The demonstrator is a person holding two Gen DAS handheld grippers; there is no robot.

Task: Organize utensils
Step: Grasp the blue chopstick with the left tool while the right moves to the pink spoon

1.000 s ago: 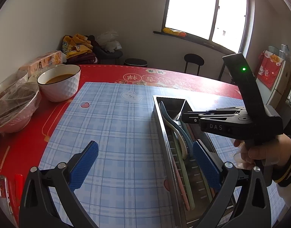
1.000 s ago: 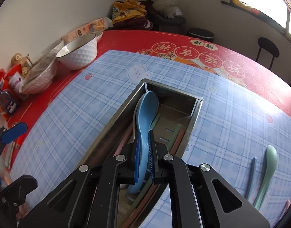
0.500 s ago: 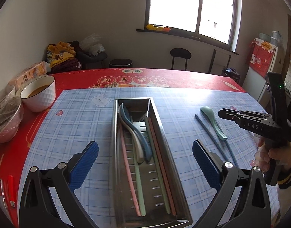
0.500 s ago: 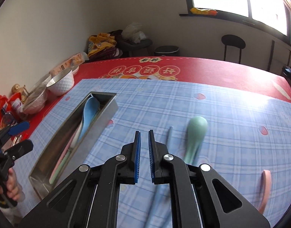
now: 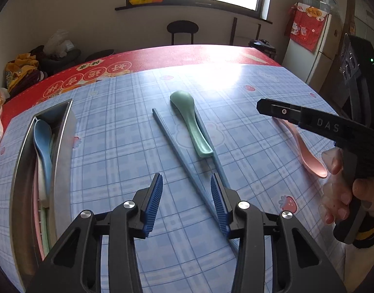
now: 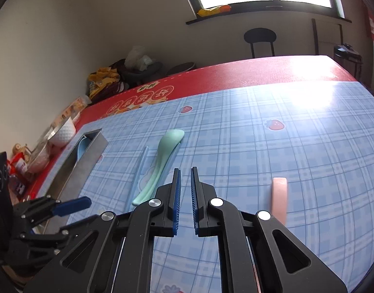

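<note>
Left hand-held gripper (image 5: 186, 179), jaws just narrowing, hanging released over blue chopsticks (image 5: 173, 146); right hand-held gripper (image 6: 185, 173) hovering clenched, empty, above bare desk (image 6: 235, 146).

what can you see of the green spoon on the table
The green spoon is a pale mint soup spoon, matte and plastic-looking, with a rounded bowl and a short, curved, flat-ended handle. It lies loose on the blue checked tablecloth, bowl toward the window and handle toward the cameras. It sits between two blue chopsticks, its handle resting on the right one. No gripper touches it.
</note>
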